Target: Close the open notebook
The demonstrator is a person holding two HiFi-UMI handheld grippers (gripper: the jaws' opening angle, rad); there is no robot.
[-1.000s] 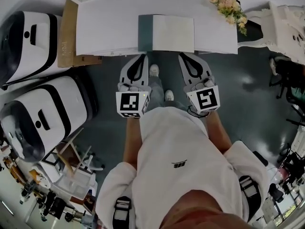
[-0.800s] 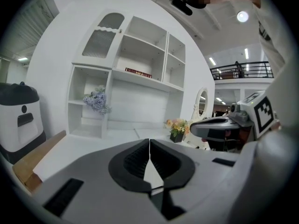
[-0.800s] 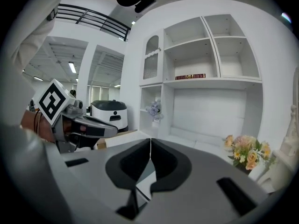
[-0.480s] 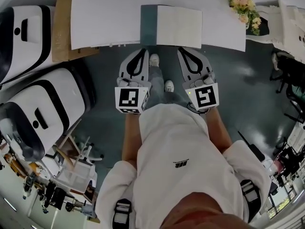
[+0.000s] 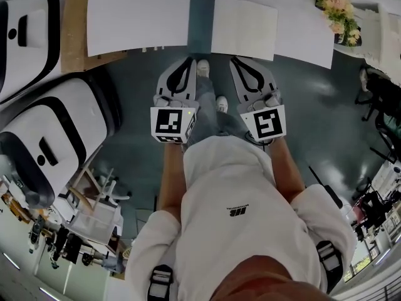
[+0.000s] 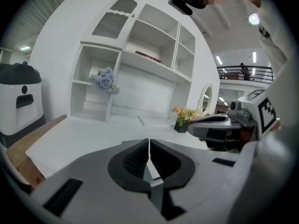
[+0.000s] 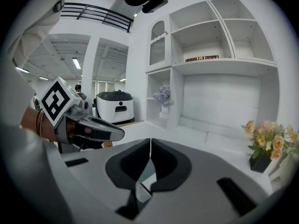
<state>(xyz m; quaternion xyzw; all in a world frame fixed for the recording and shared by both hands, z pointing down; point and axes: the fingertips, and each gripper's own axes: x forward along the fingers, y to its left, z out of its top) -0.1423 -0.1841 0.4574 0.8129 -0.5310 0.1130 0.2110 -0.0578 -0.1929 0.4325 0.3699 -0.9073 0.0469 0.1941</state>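
Note:
The open notebook (image 5: 243,28) lies on the white desk (image 5: 138,17) at its front edge, a white page up and a dark teal strip (image 5: 200,24) along its left side. My left gripper (image 5: 188,62) is shut and empty, its tips just short of the desk edge below the teal strip. Beside it, the right gripper (image 5: 236,61) is also shut and empty, just below the white page. In the left gripper view the jaws (image 6: 149,146) meet in a thin line; the right gripper view shows its jaws (image 7: 150,146) the same way.
A vase of flowers (image 5: 335,8) stands at the desk's right end. Two large white machines (image 5: 56,137) fill the floor at the left, with a brown board (image 5: 75,24) by the desk's left end. White shelves (image 7: 219,73) rise behind the desk.
Both grippers stay shut and side by side. The desk and notebook have slid up and slightly right in the head view, and the gripper tips sit closer to the desk's front edge.

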